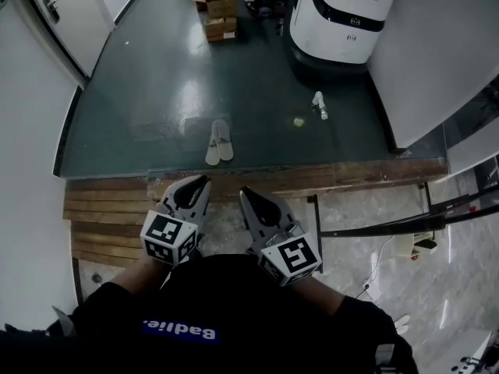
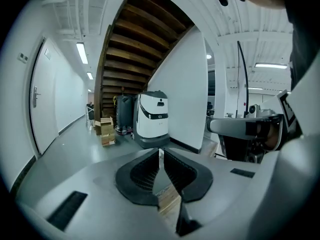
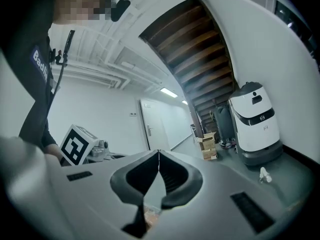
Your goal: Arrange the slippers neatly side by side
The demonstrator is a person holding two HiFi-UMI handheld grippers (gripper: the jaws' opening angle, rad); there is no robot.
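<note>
Two pale slippers (image 1: 219, 141) lie on the dark green floor, close together and touching at their far ends, spreading slightly at the near ends. Both grippers are held close to the person's body, well short of the slippers and above the wooden step. In the head view my left gripper (image 1: 203, 182) is shut and empty, as is my right gripper (image 1: 245, 192). The left gripper view shows its jaws (image 2: 160, 152) meeting at the tips with nothing between them. My right gripper (image 3: 159, 153) looks the same in its own view. Neither gripper view shows the slippers.
A white service robot (image 1: 343, 14) stands at the far right, with cardboard boxes (image 1: 221, 10) beside it under a staircase. A small white bottle-like object (image 1: 320, 105) and a yellowish scrap (image 1: 299, 121) lie right of the slippers. A wooden step edge (image 1: 312, 178) crosses in front.
</note>
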